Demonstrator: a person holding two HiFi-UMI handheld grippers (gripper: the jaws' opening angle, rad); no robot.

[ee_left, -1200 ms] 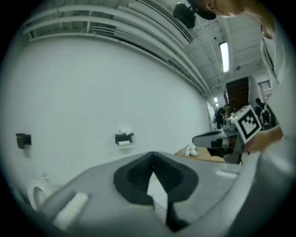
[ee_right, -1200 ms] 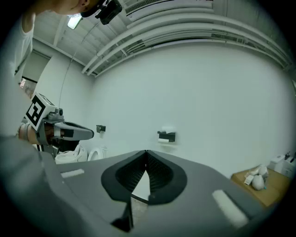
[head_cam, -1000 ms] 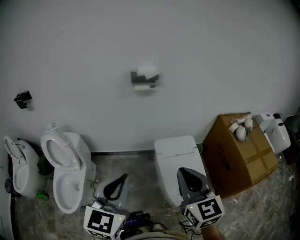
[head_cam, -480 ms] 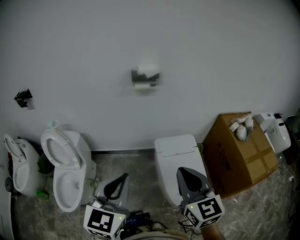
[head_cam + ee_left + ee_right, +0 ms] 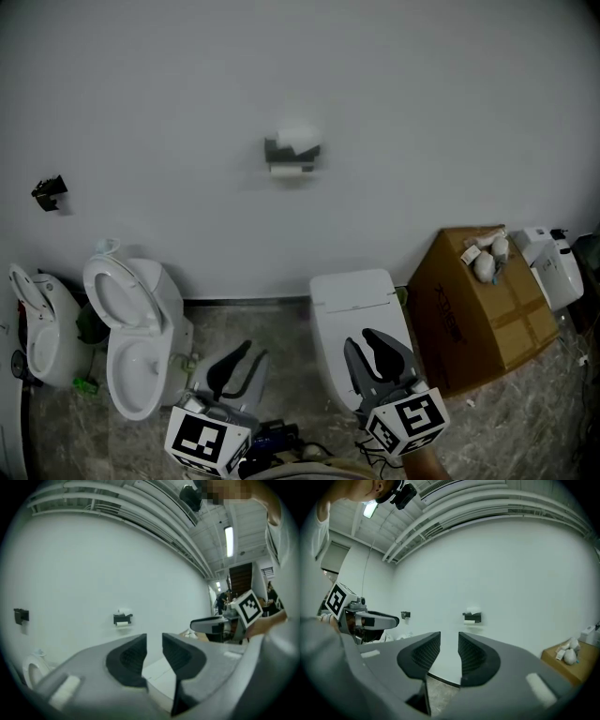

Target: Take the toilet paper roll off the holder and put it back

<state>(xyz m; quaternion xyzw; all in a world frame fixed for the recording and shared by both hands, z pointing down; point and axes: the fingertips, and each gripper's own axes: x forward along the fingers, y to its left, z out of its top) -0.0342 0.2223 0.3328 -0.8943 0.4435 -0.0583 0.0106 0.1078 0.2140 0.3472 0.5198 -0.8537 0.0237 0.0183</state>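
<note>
The toilet paper roll point(image 5: 298, 141) is white and rests on a dark holder point(image 5: 289, 156) fixed high on the white wall, far ahead of both grippers. It also shows in the left gripper view as a small roll point(image 5: 124, 612) and in the right gripper view as a small roll point(image 5: 473, 610). My left gripper point(image 5: 253, 352) hangs low at the bottom left. My right gripper point(image 5: 361, 339) hangs in front of the closed toilet. Both point level at the wall. The jaws of both have just been opening, and nothing is between them in either gripper view point(image 5: 154, 639) point(image 5: 449, 639).
A toilet with its lid up point(image 5: 131, 337) stands at the left, with another fixture point(image 5: 33, 328) beyond it. A closed white toilet point(image 5: 352, 305) sits below the holder. A cardboard box point(image 5: 478, 319) with white items on top stands at the right. A small black fitting point(image 5: 47, 192) is on the wall.
Both grippers' jaws were together in the earlier frames and now stand apart with a gap. Neither hand has shifted, and the roll stays on the holder.
</note>
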